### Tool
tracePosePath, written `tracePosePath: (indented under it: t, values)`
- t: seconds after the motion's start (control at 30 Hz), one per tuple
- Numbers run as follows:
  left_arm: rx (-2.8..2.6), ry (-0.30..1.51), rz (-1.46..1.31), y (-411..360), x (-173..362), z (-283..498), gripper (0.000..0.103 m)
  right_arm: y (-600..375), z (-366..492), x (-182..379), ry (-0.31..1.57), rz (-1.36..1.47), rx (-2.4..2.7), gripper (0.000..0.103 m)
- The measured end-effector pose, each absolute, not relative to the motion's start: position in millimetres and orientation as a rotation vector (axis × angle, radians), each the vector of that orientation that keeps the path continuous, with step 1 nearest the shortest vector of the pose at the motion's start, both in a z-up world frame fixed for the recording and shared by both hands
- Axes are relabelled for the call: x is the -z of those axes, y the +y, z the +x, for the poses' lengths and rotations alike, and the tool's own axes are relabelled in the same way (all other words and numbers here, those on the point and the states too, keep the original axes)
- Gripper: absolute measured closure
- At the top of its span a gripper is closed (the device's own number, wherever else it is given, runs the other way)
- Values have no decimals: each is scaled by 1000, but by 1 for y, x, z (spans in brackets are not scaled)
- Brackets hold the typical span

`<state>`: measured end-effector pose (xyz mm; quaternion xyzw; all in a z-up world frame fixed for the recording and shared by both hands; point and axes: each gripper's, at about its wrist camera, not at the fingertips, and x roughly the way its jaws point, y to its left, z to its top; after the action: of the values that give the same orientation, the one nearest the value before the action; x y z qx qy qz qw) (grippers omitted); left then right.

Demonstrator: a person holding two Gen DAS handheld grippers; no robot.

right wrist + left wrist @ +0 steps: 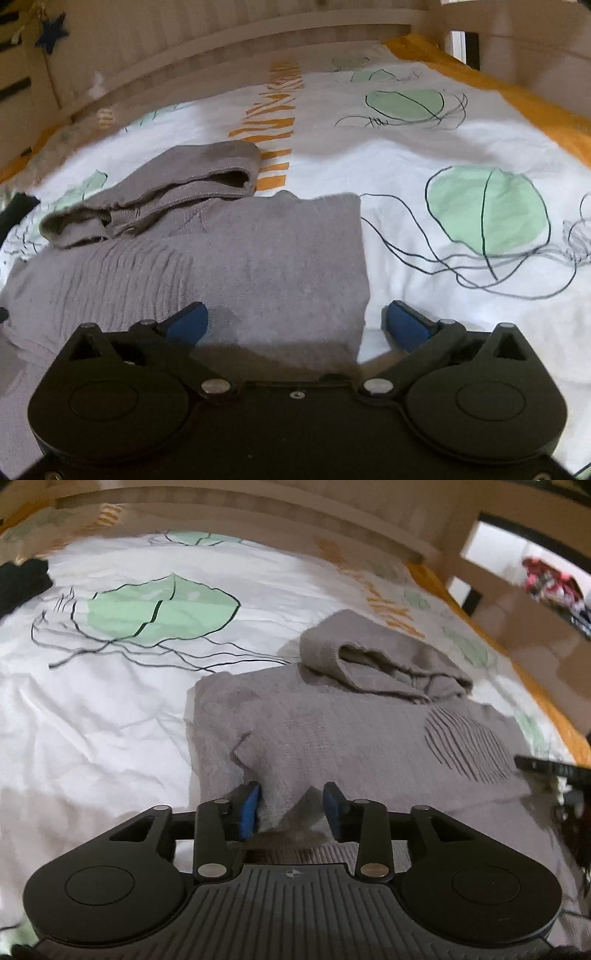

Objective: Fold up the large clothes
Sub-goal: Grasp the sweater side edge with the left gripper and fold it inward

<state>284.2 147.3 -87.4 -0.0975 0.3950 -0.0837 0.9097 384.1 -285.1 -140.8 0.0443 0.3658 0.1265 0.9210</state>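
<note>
Since the near hem of the grey hoodie (pixel 332 731) has been laid down on the bed (pixel 92 720), the left gripper (pixel 291 805) stands part open with a ridge of knit loose between its pads, and the right gripper (pixel 295 321) gapes wide, empty, over the hoodie's corner. Beyond lies the hood (pixel 155 192), unfolded. Farther off, a dark garment (pixel 22 579) sits clear.

You're looking at a bed (pixel 92 720) under a creased white cover printed with green leaves and orange bands. A grey hoodie (pixel 351 734) lies flat on it at centre frame, hood towards the wooden rail. A dark garment (pixel 20 579) lies at the upper left.
</note>
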Motion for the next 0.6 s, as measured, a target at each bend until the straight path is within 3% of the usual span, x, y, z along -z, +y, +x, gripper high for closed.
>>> tracePosePath:
  t: [0.1, 0.23, 0.4, 0.6]
  values:
    - [185, 805, -118, 144, 62, 280, 50, -286, 386, 127, 803, 105, -253, 2]
    - [216, 760, -95, 143, 28, 294, 43, -289, 377, 89, 697, 128, -244, 3]
    - [249, 760, -158, 133, 15, 344, 42, -278, 398, 57, 650, 177, -350, 3]
    - [254, 820, -282, 123, 41, 414, 43, -254, 456, 64, 694, 242, -421, 5]
